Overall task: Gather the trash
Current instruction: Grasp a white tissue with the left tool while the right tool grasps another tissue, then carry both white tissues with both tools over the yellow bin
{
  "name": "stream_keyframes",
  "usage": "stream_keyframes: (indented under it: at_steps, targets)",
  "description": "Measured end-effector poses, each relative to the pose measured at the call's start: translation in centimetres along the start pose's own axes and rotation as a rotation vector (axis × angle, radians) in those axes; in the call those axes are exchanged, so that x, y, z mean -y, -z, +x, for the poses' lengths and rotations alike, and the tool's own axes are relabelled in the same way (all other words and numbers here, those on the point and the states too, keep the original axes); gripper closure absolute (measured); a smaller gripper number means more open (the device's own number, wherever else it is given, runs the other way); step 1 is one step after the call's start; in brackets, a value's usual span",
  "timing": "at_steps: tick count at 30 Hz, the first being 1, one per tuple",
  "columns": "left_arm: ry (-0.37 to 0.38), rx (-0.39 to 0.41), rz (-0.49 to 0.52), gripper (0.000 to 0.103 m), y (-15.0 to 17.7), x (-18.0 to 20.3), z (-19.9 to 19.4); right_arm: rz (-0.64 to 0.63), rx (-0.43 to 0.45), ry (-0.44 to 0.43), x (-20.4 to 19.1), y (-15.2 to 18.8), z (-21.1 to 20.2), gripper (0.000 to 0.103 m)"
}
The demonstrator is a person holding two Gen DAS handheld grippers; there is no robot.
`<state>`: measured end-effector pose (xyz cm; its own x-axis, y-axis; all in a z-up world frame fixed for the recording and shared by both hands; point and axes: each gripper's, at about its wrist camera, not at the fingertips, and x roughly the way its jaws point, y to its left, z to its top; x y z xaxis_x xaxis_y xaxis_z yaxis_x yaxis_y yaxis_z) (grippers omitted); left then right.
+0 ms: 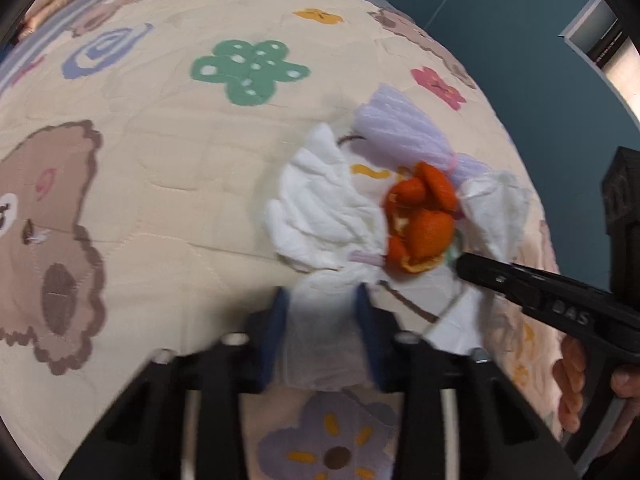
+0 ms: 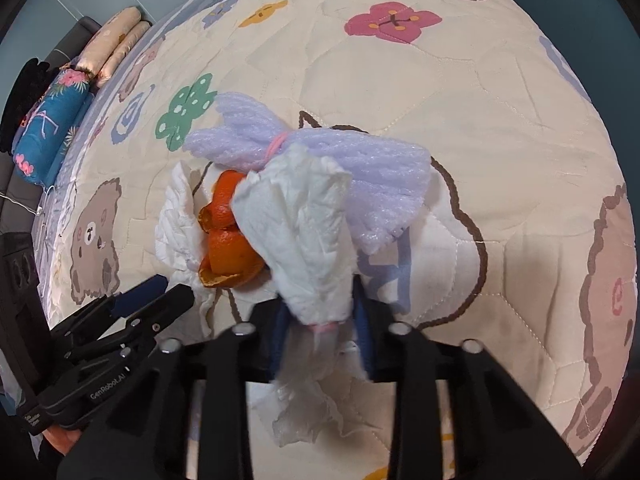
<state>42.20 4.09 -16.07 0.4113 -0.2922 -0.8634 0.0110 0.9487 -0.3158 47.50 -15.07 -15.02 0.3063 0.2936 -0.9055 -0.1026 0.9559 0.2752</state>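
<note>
Underneath, cartoon-print quilt (image 1: 168, 184), teal wall (image 1: 520, 20) behind; both hand-held grippers clamping tissue (image 2: 316, 240).

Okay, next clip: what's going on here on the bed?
A person is gathering trash off a patterned quilt with a handheld gripper in each hand. The left gripper is shut on one white tissue, the right gripper on another white tissue. Between the tissues lies orange peel, with a lilac foam net beside it. Nothing has been lifted clear yet; the pile sits on the quilt.
</note>
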Motion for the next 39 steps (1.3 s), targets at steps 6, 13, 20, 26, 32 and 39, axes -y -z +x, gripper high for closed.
stream_keyframes:
  at_steps: [6, 13, 20, 26, 32, 39]
  targets:
    - [-0.002, 0.015, 0.034, 0.092, 0.3, 1.3, -1.4, 0.010, 0.007, -0.015, 0.4, 0.3, -0.8, 0.085]
    - [0.001, 0.037, 0.048, 0.092, 1.2, 1.9, -4.0, -0.014, 0.055, -0.026, 0.1, 1.8, -4.4, 0.085]
    - [-0.018, 0.049, 0.065, 0.092, 3.5, 1.9, -6.5, -0.032, 0.089, -0.031, 0.4, 4.4, -8.0, 0.085]
    - [-0.013, 0.044, 0.073, 0.092, 6.0, 2.2, -7.9, -0.034, 0.096, -0.046, 1.4, 7.8, -10.7, 0.085]
    - [-0.010, 0.036, 0.098, 0.092, 8.2, 3.6, -8.9, -0.022, 0.096, -0.042, 2.7, 11.1, -12.5, 0.085]
    - [0.020, 0.050, 0.132, 0.092, 9.1, 6.7, -10.8, 0.013, 0.129, -0.047, 5.3, 14.0, -15.3, 0.085]
